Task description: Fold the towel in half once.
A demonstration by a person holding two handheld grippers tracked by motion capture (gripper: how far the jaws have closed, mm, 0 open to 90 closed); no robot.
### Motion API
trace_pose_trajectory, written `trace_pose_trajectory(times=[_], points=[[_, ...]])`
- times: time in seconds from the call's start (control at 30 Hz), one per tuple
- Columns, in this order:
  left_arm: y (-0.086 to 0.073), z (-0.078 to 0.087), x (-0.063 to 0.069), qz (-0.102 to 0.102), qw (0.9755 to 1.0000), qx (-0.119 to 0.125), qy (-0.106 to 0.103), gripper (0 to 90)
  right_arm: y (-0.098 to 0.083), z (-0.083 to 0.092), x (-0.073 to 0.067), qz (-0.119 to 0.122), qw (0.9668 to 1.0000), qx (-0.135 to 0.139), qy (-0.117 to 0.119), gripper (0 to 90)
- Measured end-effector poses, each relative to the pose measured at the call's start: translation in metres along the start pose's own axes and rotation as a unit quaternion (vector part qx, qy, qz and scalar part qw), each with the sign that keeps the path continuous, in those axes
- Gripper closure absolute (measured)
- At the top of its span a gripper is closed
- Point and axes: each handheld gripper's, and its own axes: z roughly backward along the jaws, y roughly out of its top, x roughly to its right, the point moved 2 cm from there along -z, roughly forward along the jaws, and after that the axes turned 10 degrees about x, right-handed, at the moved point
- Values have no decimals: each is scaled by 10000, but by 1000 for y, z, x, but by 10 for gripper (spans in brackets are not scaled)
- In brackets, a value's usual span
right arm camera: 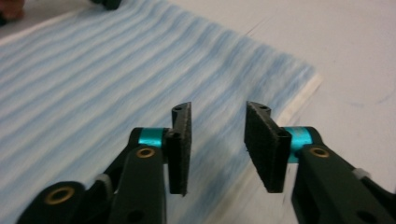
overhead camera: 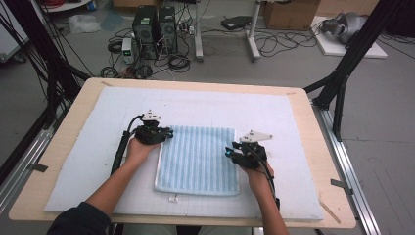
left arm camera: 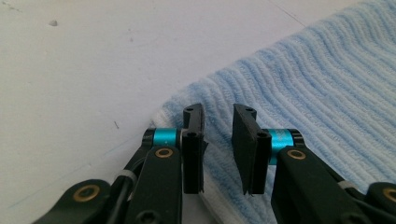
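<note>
Towel (overhead camera: 198,159) pale blue, ribbed, flat on white mat (overhead camera: 274,112); white hem

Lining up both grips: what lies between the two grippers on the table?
The high view shows the blue towel spanning the stretch between left gripper and right gripper.

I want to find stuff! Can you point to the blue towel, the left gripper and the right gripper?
Blue striped towel (overhead camera: 198,159), high view, middle of the cloth.
Left gripper (left arm camera: 218,135), left gripper view, gap midway between its fingertips.
Right gripper (right arm camera: 218,135), right gripper view, gap midway between its fingertips.
</note>
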Motion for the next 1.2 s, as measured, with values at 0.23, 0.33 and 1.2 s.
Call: trace_pose_trajectory(times=[0.23, 0.33, 1.2], points=[[0, 0, -1, 92, 9999, 26, -36, 735, 9, -54, 22, -334, 9980, -481, -242, 707], [-1, 0, -1, 111, 9999, 42, -32, 735, 8, -58, 30, -332, 9975, -502, -359, 709], [2, 53, -14, 157, 9916, 1187, -487, 442, 0, 23, 43, -518, 9957, 317, -693, 339]])
